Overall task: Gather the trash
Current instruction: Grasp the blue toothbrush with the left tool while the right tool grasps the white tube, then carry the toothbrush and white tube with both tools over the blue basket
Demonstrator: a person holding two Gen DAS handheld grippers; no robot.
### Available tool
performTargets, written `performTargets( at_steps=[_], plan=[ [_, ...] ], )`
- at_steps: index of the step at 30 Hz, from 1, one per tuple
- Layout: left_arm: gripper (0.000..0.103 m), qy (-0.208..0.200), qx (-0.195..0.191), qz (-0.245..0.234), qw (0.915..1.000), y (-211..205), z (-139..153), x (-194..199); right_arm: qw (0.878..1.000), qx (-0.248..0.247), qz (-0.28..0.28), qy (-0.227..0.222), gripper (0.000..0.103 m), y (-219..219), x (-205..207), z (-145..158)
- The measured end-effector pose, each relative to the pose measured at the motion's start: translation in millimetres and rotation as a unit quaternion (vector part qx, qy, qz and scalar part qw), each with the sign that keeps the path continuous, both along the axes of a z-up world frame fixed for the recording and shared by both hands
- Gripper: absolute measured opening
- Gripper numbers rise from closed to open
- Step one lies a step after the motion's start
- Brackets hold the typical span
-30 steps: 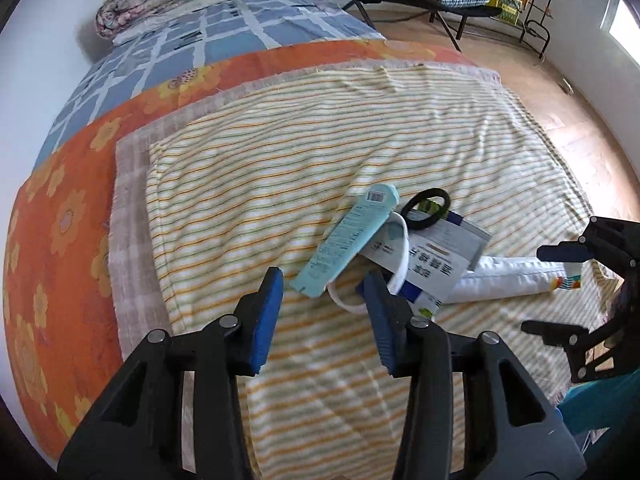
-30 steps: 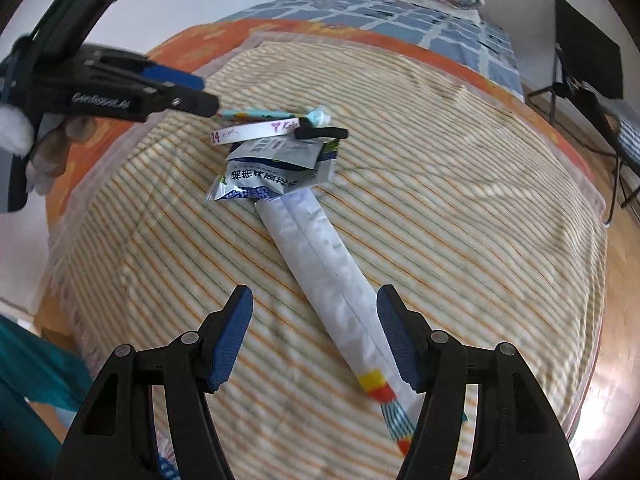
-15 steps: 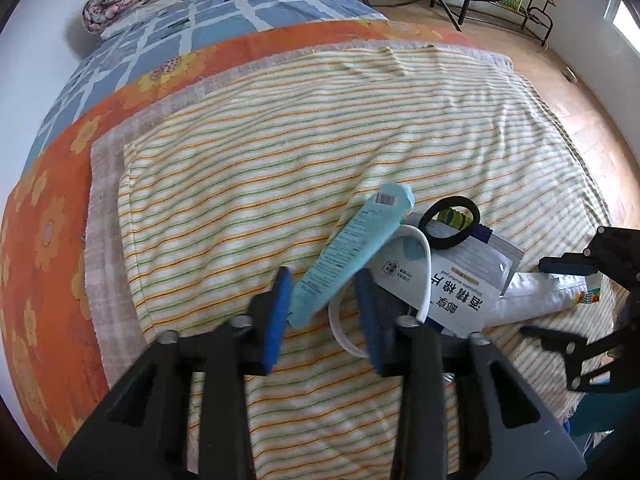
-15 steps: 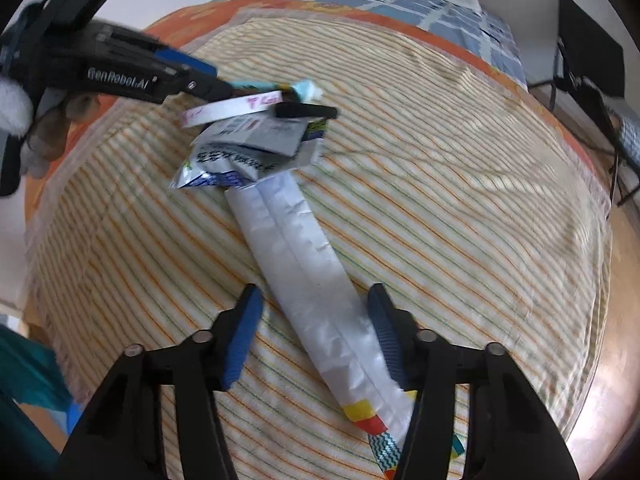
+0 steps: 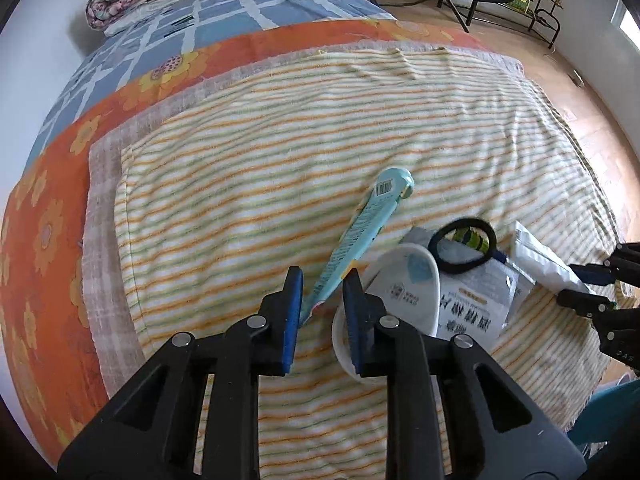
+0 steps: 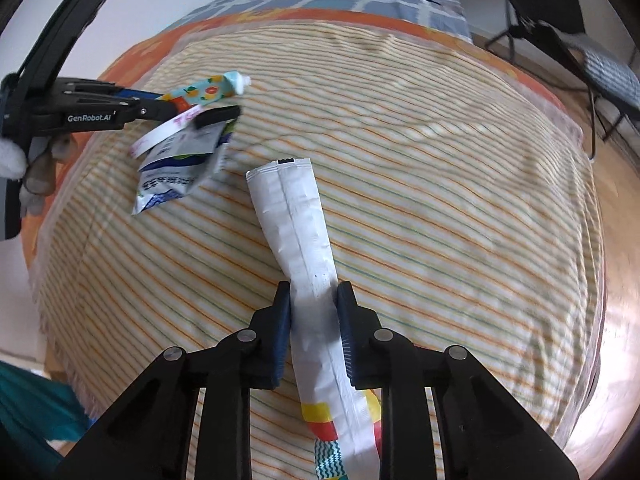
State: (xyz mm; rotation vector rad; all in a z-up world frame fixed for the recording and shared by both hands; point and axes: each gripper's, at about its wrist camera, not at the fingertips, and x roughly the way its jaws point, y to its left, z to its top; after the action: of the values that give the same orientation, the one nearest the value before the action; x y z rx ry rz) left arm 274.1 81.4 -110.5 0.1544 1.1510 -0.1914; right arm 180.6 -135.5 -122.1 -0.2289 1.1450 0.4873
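Left wrist, fingers (image 5: 294, 308) closing on tube (image 5: 362, 236), right on wrapper (image 6: 296, 248).

Bright, even daylight; soft shadows. Strong fisheye bending, black vignette at corners. Slight motion blur, worse in right wrist view.
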Motion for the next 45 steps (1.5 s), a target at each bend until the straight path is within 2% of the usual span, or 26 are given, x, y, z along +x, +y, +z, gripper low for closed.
performTargets(
  at_steps=[9, 10, 11, 12, 19, 27, 35, 41, 45],
  plan=[
    [0.02, -0.007, 0.011, -0.006, 0.9999, -14, -1, 18, 1.0, 0.002, 0.0, 0.004, 0.02, -2, 2, -1],
    [0.017, -0.007, 0.008, -0.006, 0.9999, -14, -1, 18, 1.0, 0.003, 0.0, 0.004, 0.02, -2, 3, -1],
    [0.007, -0.007, -0.002, -0.006, 1.0, -13, -1, 19, 1.0, 0.004, 0.0, 0.003, 0.02, -3, 3, 0],
    [0.002, -0.01, -0.008, -0.002, 0.9999, -12, 0, 18, 1.0, 0.006, -0.002, 0.003, 0.02, -3, 3, 0],
    [0.002, -0.031, -0.026, 0.03, 0.9987, 7, 10, 10, 1.0, 0.014, -0.012, -0.006, 0.014, -6, -2, 3],
    [0.001, -0.048, -0.028, 0.032, 0.998, 23, 28, -23, 0.999, 0.023, -0.023, -0.013, 0.013, -9, -9, 12],
    [0.001, -0.048, -0.047, 0.042, 0.9969, 40, 31, -64, 0.999, 0.03, -0.023, -0.021, 0.013, -15, -26, 24],
    [0.001, -0.06, -0.066, 0.042, 0.9951, 46, 51, -105, 0.998, 0.041, -0.024, -0.029, 0.013, -20, -45, 40],
    [0.001, -0.066, -0.063, 0.028, 0.9954, 39, 64, -135, 0.998, 0.048, -0.02, -0.03, 0.013, -24, -63, 49]
  ],
)
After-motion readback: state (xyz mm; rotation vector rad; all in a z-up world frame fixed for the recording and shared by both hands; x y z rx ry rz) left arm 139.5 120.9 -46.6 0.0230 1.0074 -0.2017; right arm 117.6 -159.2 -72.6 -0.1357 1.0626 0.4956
